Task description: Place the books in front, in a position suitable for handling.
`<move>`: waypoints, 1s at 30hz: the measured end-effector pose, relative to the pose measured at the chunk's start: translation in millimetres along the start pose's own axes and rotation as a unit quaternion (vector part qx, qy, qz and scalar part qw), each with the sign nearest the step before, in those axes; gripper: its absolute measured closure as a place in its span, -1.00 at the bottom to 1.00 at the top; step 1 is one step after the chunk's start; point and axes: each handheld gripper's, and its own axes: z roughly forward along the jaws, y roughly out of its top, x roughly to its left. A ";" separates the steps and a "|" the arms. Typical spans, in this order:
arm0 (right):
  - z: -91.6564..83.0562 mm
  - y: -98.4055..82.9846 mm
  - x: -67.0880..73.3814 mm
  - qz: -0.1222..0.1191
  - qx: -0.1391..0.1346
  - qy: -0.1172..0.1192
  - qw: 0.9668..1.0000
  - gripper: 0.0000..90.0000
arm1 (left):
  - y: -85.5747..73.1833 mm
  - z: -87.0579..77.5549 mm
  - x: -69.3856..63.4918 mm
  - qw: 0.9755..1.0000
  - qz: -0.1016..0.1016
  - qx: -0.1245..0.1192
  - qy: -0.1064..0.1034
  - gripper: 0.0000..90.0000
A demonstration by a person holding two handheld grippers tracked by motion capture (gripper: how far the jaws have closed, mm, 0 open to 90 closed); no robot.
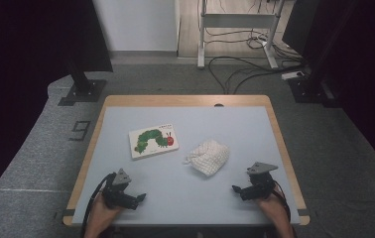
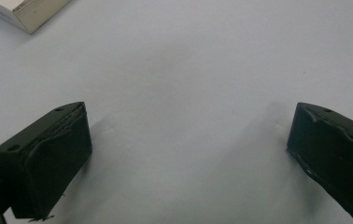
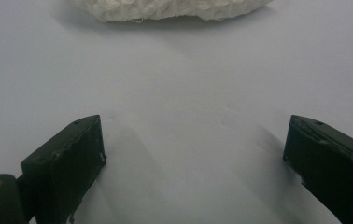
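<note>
Both tools gape before a crumpled white waffle-knit cloth (image 1: 207,156).

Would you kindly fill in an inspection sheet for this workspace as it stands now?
Surface: grey table with wooden rim, level.
Job's things: caterpillar picture book lying flat; white knitted cloth bunched up beside it, apart.
Clutter: nothing seen.
Grippers: left gripper and right gripper both open, empty, near the table's front edge.
Cables: black cable trailing from left gripper; floor cables behind the table.
Surroundings: stand bases, desk frame.
</note>
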 end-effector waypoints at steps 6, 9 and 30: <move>-0.1 -0.2 0.2 -0.001 0.000 -0.001 1.000 -0.90 | -0.1 0.2 -0.5 1.000 0.000 -0.001 0.001 -1.00; -0.1 -0.2 0.2 -0.001 0.000 -0.001 1.000 -0.90 | -0.1 0.2 -0.4 1.000 0.001 -0.001 0.001 -1.00; -4.6 5.4 -5.1 0.014 -0.009 0.005 1.000 -0.95 | -0.1 0.2 -0.4 1.000 0.000 0.000 0.002 -1.00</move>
